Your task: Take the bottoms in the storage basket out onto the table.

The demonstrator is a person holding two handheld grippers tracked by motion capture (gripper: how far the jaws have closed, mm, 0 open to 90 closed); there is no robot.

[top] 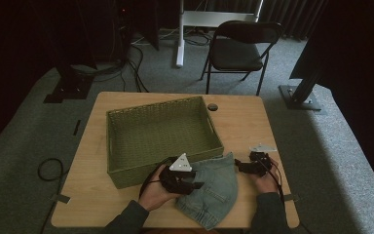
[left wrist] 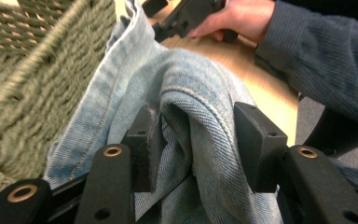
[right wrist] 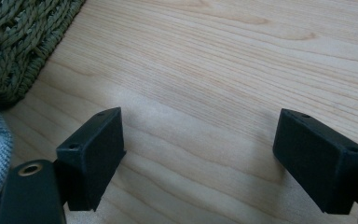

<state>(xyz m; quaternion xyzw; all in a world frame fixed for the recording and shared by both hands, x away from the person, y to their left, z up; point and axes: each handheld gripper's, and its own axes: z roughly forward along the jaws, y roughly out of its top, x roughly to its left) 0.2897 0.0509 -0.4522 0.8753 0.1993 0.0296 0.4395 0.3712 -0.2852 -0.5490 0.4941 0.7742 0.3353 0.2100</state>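
Soft, limp faded-blue denim garment [left wrist: 200,121] bunches between the left hand-held gripper's [left wrist: 196,144] half-open jaws, unpinched. Beside the green woven basket [top: 126,146], its thick seamed fold should hold best; the right hand-held gripper [right wrist: 200,154] gapes empty.

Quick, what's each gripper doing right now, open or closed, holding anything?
Left gripper: open, its fingers either side of a fold of the denim garment, not pressing it.
Right gripper: open, nothing between its fingers, over the bare table.
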